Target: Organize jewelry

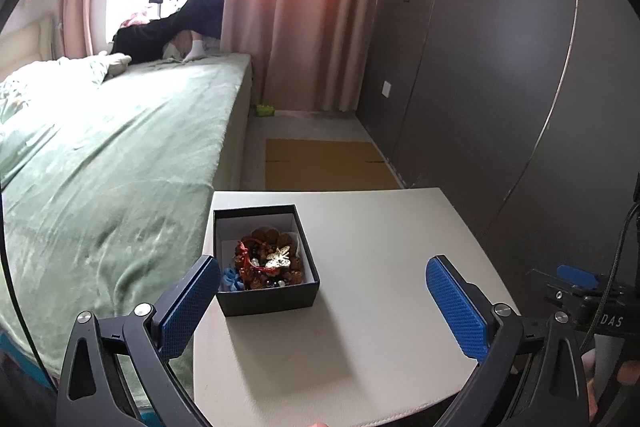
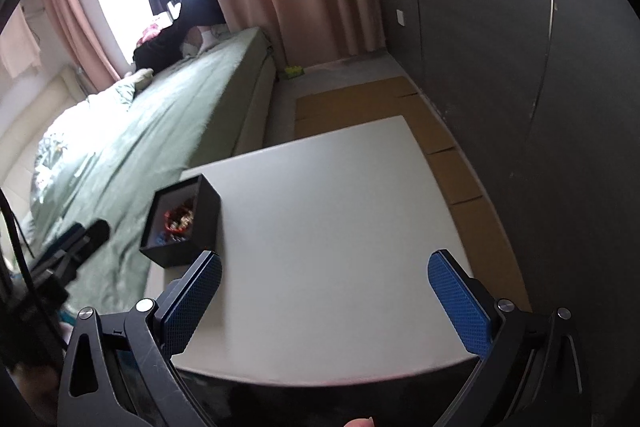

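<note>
A small black box (image 1: 267, 297) stands near the left edge of a white table (image 1: 380, 227). It holds a heap of jewelry (image 1: 269, 259): brown bead bracelets, red cord, a gold butterfly piece and a blue item. My left gripper (image 1: 322, 271) is open and empty, just behind the box, its left pad (image 1: 188, 307) beside the box's near left corner. In the right wrist view the box (image 2: 184, 223) sits left of my right gripper (image 2: 324, 267), which is open and empty over bare table (image 2: 340, 207). The left gripper (image 2: 76, 239) shows at the left edge there.
A bed with a green cover (image 1: 100, 167) runs along the table's left side. A dark grey wardrobe wall (image 1: 500, 87) stands to the right. Cardboard sheets (image 1: 328, 163) lie on the floor beyond the table. Pink curtains (image 1: 304, 7) hang at the back.
</note>
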A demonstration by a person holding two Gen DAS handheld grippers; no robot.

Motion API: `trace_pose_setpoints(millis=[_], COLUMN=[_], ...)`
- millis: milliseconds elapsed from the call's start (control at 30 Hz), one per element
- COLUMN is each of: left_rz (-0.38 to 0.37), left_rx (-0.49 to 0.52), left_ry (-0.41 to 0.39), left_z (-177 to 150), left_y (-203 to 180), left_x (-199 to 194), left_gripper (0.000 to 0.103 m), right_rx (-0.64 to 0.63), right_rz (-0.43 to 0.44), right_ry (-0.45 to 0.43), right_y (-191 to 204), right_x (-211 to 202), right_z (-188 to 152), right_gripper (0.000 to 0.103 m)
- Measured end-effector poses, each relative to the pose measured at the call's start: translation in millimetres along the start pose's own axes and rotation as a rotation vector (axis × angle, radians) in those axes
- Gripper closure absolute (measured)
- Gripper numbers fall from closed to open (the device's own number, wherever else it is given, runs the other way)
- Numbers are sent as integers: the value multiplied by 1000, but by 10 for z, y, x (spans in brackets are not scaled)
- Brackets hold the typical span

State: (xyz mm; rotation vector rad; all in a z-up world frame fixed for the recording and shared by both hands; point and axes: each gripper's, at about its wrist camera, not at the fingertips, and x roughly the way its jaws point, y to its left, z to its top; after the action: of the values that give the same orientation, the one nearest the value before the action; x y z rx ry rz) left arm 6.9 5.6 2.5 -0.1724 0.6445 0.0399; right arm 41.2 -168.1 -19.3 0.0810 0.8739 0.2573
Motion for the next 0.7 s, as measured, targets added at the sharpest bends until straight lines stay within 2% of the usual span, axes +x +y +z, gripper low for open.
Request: trace_pose_setpoints(millis=[133,333,533,700], left_rz=[7,10,13,16], left_rx=[4,25,28,26], left_ry=[2,-4,3,5], left_z=[-14,-35,-39,-37], left_y=[11,-14,-6,39], left_x=[-2,-26,-11,5], left_gripper=[1,1,1,1], right_rx=[16,-9,-57,-51], right_rz=[48,71,41,50], right_ry=[-7,-34,-32,-31], right_y=[-42,30,160,180], right_x=[-63,-109,-77,-61], right_z=[6,-4,-13,27], right_gripper=[0,0,0,0])
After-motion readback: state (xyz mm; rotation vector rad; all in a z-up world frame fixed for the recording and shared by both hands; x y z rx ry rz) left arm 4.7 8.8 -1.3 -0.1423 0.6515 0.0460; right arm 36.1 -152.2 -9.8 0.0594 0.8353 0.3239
